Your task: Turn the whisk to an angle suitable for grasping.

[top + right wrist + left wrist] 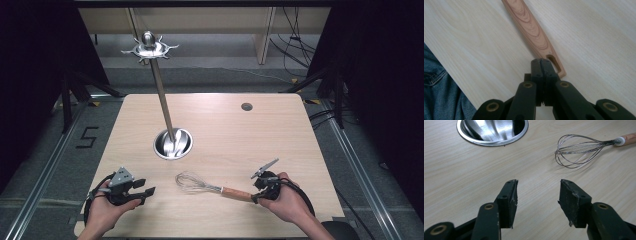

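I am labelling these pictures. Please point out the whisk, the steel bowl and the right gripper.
whisk (192,183): high view, on its wire loops.
steel bowl (491,143): left gripper view, on its near rim.
right gripper (541,65): right gripper view, where the shut jaw tips meet, beside the wooden handle's end.

On the one light wooden table (280,135) lies one wire balloon whisk with a wooden handle (210,187). One round steel bowl-shaped base (173,143) carries one slanted steel pole (162,95), which ends in one star-shaped steel hook crown (149,48). Two black two-jaw grippers are in hand, the left gripper (142,191) and the right gripper (256,196). One small dark round hole (246,106) marks the tabletop.
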`<state>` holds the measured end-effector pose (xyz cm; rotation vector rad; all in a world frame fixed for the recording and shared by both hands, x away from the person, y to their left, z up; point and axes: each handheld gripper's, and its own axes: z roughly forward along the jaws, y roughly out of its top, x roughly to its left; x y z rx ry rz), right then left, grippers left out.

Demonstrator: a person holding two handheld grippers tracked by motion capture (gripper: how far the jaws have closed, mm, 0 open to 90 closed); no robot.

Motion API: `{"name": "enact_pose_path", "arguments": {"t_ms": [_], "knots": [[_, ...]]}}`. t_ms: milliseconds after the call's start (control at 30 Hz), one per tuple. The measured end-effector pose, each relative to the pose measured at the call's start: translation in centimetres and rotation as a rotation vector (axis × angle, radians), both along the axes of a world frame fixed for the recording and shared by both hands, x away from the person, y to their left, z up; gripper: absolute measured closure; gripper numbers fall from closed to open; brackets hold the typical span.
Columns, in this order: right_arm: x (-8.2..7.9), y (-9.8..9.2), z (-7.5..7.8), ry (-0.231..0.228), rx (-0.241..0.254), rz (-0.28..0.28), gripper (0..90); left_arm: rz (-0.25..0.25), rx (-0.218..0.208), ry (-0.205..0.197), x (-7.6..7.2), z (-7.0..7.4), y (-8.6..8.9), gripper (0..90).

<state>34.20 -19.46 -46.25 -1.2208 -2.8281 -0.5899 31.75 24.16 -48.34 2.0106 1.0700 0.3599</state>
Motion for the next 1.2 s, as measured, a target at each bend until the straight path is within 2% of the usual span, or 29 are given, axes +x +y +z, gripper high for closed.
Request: {"name": "enact_pose_path", "arguments": {"t_ms": [67,100,233,300,333,367,400,467,500,567,667,700,767,800,833,867,967,1133,1167,1200], "knots": [[0.0,0.1,-0.1,0.024,-0.009,-0.014,90.0,-0.001,0.000,0.004,0.0,0.0,0.0,47.7],[0.1,0.2,-0.2,0.019,-0.012,-0.004,90.0,0.004,0.011,0.012,0.0,0.0,0.0,47.8],[-0.1,0.7,-0.4,0.050,-0.024,-0.012,90.0,0.002,0.013,0.006,0.0,0.0,0.0,47.8],[0.0,1.0,-0.4,0.072,-0.028,-0.012,90.0,0.000,0.014,0.006,0.0,0.0,0.1,47.8],[0.0,1.1,-0.5,0.085,-0.037,-0.013,90.0,0.000,-0.001,-0.005,0.0,0.0,0.0,47.8],[0.0,1.4,-0.7,0.109,-0.049,-0.035,90.0,0.001,-0.003,-0.001,-0.1,0.0,-0.1,47.7],[0.2,1.2,-0.9,0.095,-0.054,-0.003,90.0,-0.002,-0.004,-0.002,0.0,0.0,-0.1,47.8],[0.5,1.4,-1.2,0.108,-0.067,-0.022,90.0,-0.005,0.000,0.002,0.0,0.0,-0.1,47.7],[0.8,1.2,-1.2,0.092,-0.079,-0.008,90.0,-0.011,0.005,0.010,0.0,0.1,-0.1,47.7],[1.2,1.3,-1.1,0.110,-0.070,-0.044,90.0,-0.010,0.007,0.015,0.0,0.1,-0.1,47.7],[2.1,1.2,-1.0,0.110,-0.080,-0.068,90.0,-0.018,0.011,0.010,0.0,0.0,-0.1,47.7],[2.4,1.1,-1.2,0.094,-0.079,-0.072,90.0,-0.018,0.011,0.010,0.0,0.0,-0.1,47.7],[2.9,1.2,-1.1,0.121,-0.085,-0.105,90.0,-0.018,0.011,0.009,0.1,0.1,-0.1,47.7],[3.1,1.1,-1.1,0.116,-0.088,-0.110,90.0,-0.019,0.011,0.009,0.1,0.1,-0.1,47.7],[4.1,1.0,-1.2,0.101,-0.099,-0.116,90.0,-0.019,0.011,0.009,0.1,0.1,-0.1,47.7],[4.1,1.0,-1.2,0.101,-0.099,-0.116,90.0,-0.018,0.016,0.010,0.0,0.1,-0.1,47.7],[5.4,1.1,-1.2,0.090,-0.119,-0.157,90.0,-0.018,0.011,0.009,0.0,0.1,-0.1,47.7],[8.0,1.0,-1.2,0.059,-0.126,-0.201,90.0,-0.014,0.005,0.013,0.1,0.0,-0.1,47.8],[9.1,1.0,-1.3,0.048,-0.123,-0.216,90.0,-0.010,0.013,0.021,0.1,0.0,-0.1,47.7],[9.1,1.0,-1.3,0.048,-0.123,-0.216,90.0,-0.010,0.013,0.021,0.1,0.0,-0.1,47.8]]}}
